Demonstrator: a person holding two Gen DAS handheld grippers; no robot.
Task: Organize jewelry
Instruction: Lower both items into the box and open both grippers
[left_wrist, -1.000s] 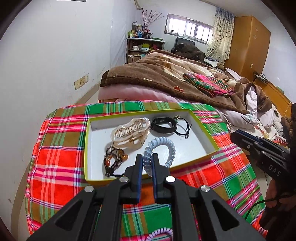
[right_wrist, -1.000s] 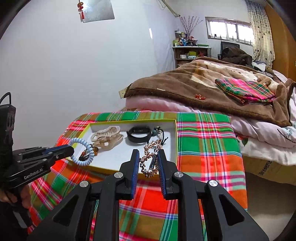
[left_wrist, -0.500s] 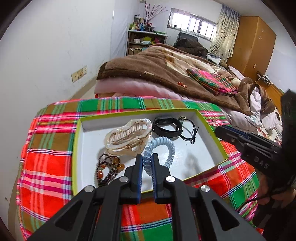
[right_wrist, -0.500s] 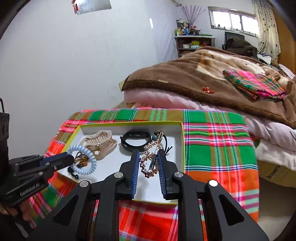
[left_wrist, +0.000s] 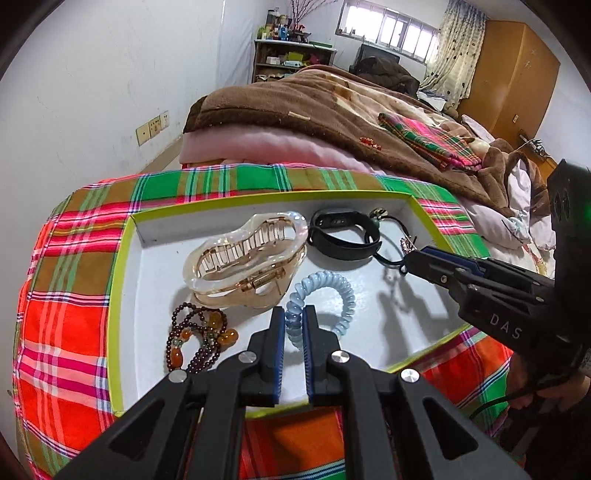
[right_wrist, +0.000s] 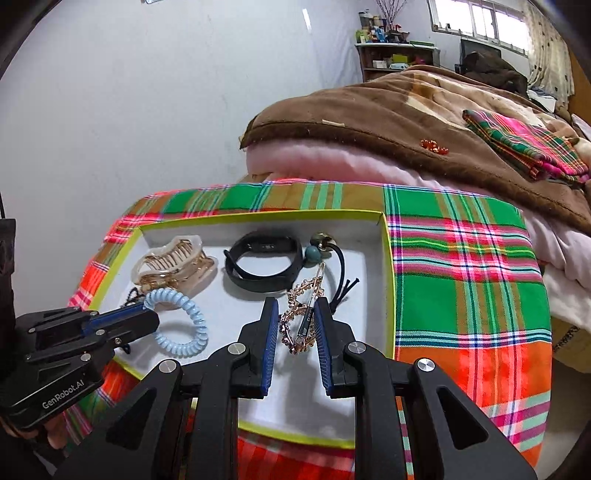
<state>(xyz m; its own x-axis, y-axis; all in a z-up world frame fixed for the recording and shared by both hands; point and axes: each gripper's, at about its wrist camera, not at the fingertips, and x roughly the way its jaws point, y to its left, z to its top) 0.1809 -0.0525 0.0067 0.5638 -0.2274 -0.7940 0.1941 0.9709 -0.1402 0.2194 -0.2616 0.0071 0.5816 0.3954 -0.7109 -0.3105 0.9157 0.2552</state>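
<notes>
Left wrist: left gripper (left_wrist: 293, 325) clamped on blue coil hair tie (left_wrist: 320, 306), over white tray (left_wrist: 125, 266). Beside it in tray: clear claw clip (left_wrist: 245, 258), bead bracelet (left_wrist: 199, 341), black band (left_wrist: 343, 238).

Right wrist: right gripper (right_wrist: 295, 321) pads apart, rose-gold chain clip (right_wrist: 301, 314) between them, grip uncertain, above tray floor right side.
</notes>
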